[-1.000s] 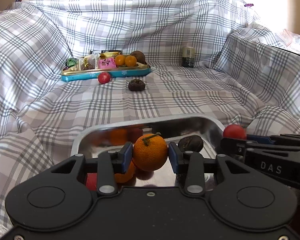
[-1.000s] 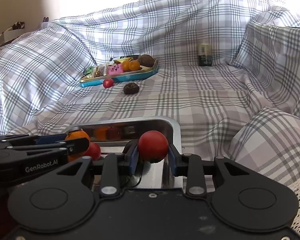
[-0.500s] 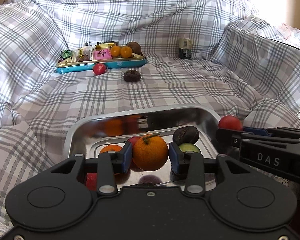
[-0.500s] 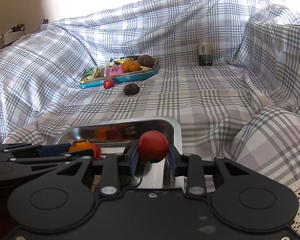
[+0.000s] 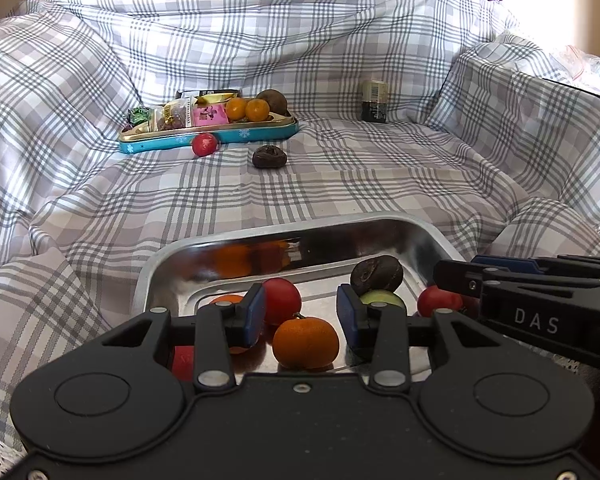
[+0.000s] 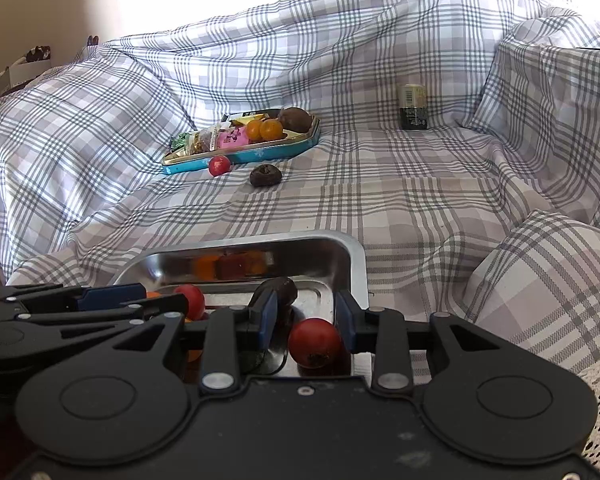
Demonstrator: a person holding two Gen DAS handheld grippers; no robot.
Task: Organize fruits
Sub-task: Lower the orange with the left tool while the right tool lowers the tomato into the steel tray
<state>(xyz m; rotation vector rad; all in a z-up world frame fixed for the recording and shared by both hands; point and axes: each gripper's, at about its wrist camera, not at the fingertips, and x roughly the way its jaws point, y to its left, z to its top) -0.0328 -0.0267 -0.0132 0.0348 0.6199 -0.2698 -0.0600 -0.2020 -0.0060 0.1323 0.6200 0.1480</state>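
A steel tray (image 5: 300,230) lies on the checked sofa cover just ahead of both grippers. My left gripper (image 5: 301,316) is open over it, and an orange (image 5: 305,343) rests on the tray floor below the gap, clear of both pads. My right gripper (image 6: 306,318) is open too, with a red fruit (image 6: 315,342) lying in the tray (image 6: 260,238) under its fingers. A second red fruit (image 5: 280,300), a dark wrinkled fruit (image 5: 376,274) and a green one (image 5: 382,300) also sit in the tray. The left gripper's body hides other fruit at the tray's near end.
Farther back on the seat stands a blue tin (image 5: 208,136) holding snack packets, two oranges and a brown fruit. In front of it a red fruit (image 5: 204,144) and a dark fruit (image 5: 269,157) lie loose. A small can (image 5: 374,102) stands by the backrest.
Both grippers opened. The orange dropped from the left pads and the red fruit from the right pads, and both now lie in the tray.
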